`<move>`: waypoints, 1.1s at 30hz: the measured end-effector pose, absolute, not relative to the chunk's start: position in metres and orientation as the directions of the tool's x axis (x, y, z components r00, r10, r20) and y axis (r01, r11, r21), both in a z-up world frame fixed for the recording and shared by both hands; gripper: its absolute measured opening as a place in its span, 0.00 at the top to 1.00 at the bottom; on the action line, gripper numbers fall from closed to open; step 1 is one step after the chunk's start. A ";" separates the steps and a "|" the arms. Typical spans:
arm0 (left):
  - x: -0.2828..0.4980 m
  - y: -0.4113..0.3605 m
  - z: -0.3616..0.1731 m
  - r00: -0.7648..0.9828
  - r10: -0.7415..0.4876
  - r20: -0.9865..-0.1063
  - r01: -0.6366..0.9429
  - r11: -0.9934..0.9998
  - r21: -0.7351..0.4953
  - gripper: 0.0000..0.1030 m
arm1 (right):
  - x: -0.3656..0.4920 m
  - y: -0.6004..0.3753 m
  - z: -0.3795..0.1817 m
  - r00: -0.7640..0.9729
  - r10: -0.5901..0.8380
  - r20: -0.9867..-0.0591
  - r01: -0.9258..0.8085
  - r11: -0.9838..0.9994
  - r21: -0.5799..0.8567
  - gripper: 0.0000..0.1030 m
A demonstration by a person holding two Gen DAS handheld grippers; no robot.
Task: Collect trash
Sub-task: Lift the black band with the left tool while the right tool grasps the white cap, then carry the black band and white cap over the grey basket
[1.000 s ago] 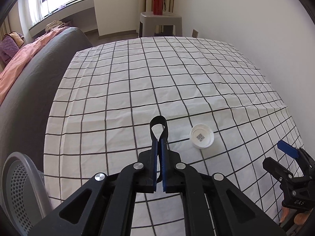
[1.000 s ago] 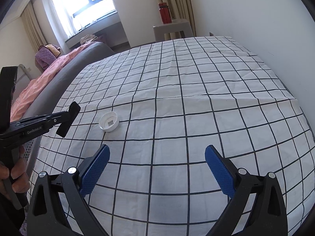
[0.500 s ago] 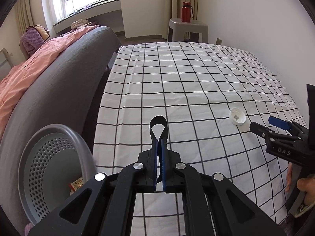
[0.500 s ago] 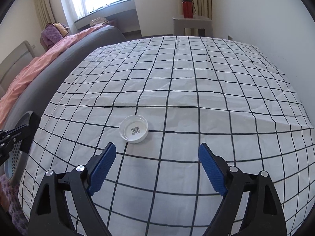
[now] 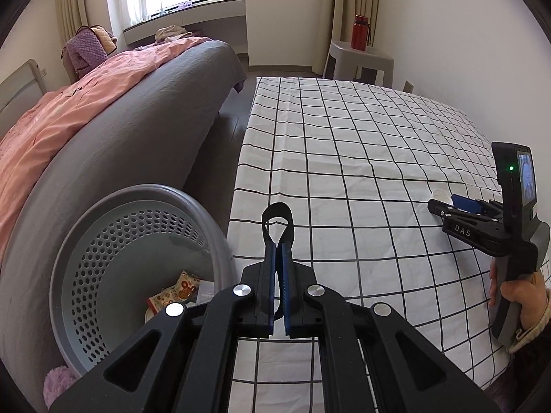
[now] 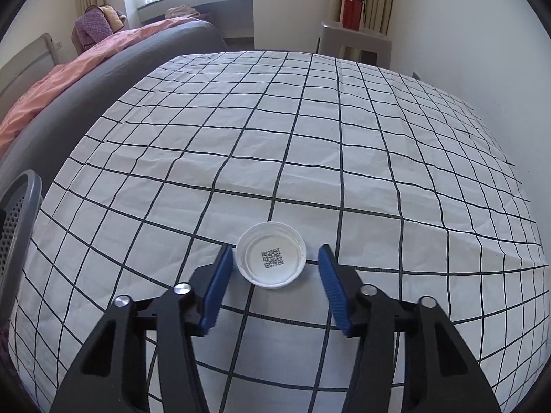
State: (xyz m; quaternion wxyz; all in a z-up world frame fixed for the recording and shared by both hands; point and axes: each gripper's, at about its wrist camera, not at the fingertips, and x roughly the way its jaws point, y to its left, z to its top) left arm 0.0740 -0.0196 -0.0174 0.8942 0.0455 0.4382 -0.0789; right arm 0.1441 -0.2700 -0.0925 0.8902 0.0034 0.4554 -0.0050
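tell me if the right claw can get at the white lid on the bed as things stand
Probably yes. The right claw already straddles the lid, one pad on each side. Its jaws have just been closing, gaps still show, and nothing else lies near it on the checked sheet.

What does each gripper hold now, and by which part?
Left gripper: shut on a black strap loop, clamped at its lower ends. Right gripper: holds nothing yet; its jaws, just closing, flank the white lid, with a gap showing.
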 end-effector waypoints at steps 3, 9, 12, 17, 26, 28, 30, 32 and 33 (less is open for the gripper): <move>0.072 -0.012 -0.015 0.604 -0.108 -0.789 0.174 0.985 -0.002 0.96 | 0.141 -0.265 -0.090 0.577 -0.006 -0.816 0.014 1.000 0.003 0.62; 0.061 0.006 -0.012 0.612 -0.108 -0.783 0.152 0.988 -0.017 0.96 | 0.111 -0.246 -0.075 0.588 0.023 -0.808 0.006 0.999 0.033 0.62; 0.056 0.019 -0.012 0.616 -0.102 -0.781 0.139 0.990 -0.020 0.96 | 0.095 -0.230 -0.067 0.597 0.054 -0.800 -0.007 0.998 0.062 0.62; 0.049 0.046 -0.013 0.621 -0.078 -0.780 0.105 0.994 -0.016 0.96 | 0.072 -0.192 -0.054 0.615 0.117 -0.780 -0.054 0.993 0.107 0.62; 0.035 0.109 -0.019 0.621 -0.026 -0.783 0.028 1.000 -0.010 0.96 | 0.059 -0.108 -0.030 0.623 0.230 -0.747 -0.199 0.971 0.133 0.62; 0.033 0.123 -0.020 0.622 -0.013 -0.783 0.009 1.000 -0.010 0.96 | 0.060 -0.089 -0.026 0.620 0.251 -0.744 -0.235 0.963 0.129 0.62; 0.032 0.136 -0.020 0.623 -0.001 -0.782 -0.011 1.000 -0.010 0.96 | 0.060 -0.070 -0.021 0.615 0.278 -0.738 -0.272 0.953 0.131 0.62; 0.031 0.148 -0.020 0.625 0.012 -0.780 -0.028 1.000 -0.007 0.96 | 0.061 -0.054 -0.017 0.612 0.299 -0.732 -0.300 0.944 0.136 0.62; 0.031 0.153 -0.020 0.625 0.018 -0.780 -0.036 0.999 -0.006 0.96 | 0.062 -0.047 -0.015 0.610 0.310 -0.729 -0.312 0.940 0.138 0.62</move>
